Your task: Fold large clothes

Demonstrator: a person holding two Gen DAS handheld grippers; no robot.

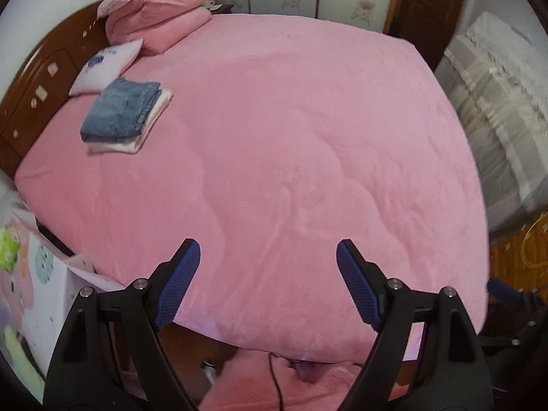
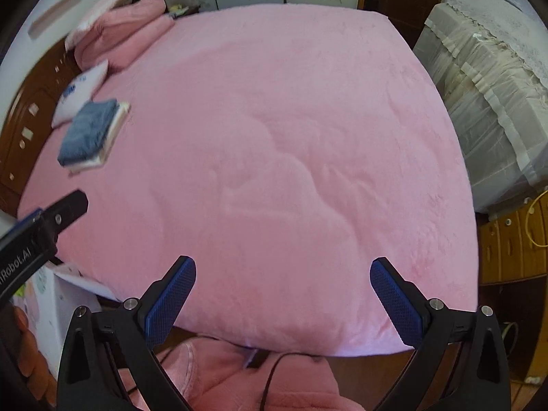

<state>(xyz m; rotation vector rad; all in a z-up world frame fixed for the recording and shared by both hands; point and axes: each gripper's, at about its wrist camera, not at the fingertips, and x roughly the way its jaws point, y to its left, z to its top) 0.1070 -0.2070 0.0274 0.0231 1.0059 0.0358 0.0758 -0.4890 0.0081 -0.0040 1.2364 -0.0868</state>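
Nearest the cameras, the left gripper (image 1: 268,250) and right gripper (image 2: 283,267) hang over the pink bed (image 1: 291,144), jaws spread wide, holding nothing. "Robot.AI" reads on the left gripper's side. Farther off, folded jeans (image 1: 120,109) top a white garment (image 1: 150,126) beside a pillow (image 1: 106,66).

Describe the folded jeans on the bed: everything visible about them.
The folded jeans are faded blue denim, folded into a compact rectangle with stacked layers showing along one edge. They lie flat on top of a folded white garment, whose edges stick out beneath them. The stack rests on the pink bedspread near the wooden headboard, just beside a white pillow. Neither gripper touches them.
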